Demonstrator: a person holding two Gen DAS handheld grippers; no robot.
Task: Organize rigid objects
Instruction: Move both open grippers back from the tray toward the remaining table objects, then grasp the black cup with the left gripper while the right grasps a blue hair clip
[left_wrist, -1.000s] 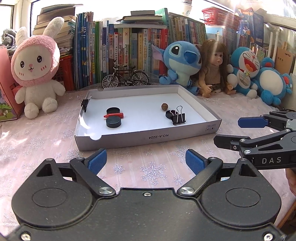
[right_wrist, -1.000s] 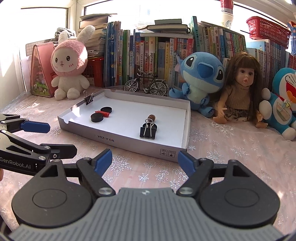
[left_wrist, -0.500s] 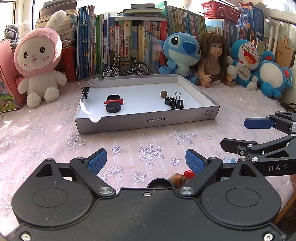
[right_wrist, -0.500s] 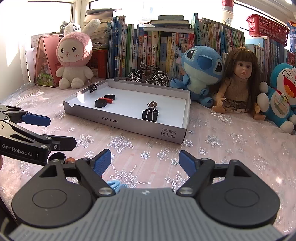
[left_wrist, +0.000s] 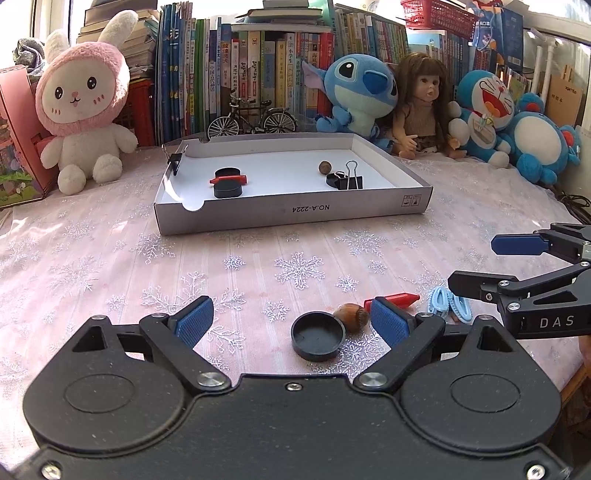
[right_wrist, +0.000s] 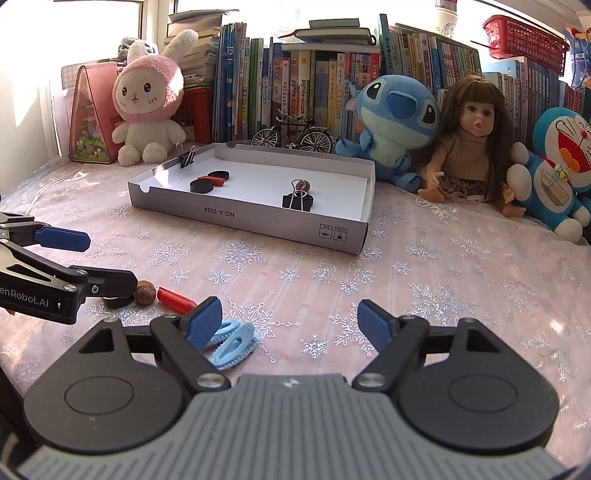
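On the snowflake cloth near me lie a black cap (left_wrist: 317, 336), a hazelnut (left_wrist: 351, 317), a red crayon-like stick (left_wrist: 397, 298) and light blue hair clips (left_wrist: 448, 302). My left gripper (left_wrist: 291, 319) hovers open over the cap and nut, holding nothing. My right gripper (right_wrist: 290, 319) is open too, its left pad just above the blue clips (right_wrist: 231, 343). The white box-lid tray (left_wrist: 291, 212) farther back holds black caps (left_wrist: 227, 184), a red stick, a nut (left_wrist: 324, 167) and a binder clip (left_wrist: 349, 179). In the right wrist view the left gripper (right_wrist: 110, 262) partly hides the cap.
A second binder clip (left_wrist: 173, 158) is clipped on the tray's left wall. Behind the tray stand a model bicycle (left_wrist: 251, 123), a pink bunny (left_wrist: 83, 110), a blue plush (left_wrist: 358, 92), a doll (left_wrist: 424, 107) and rows of books. The table's edge runs at the right.
Both grippers have drawn back from the tray and sunk lower. The cap, hazelnut, red stick and blue clips have come into view beneath them. Both stay open.
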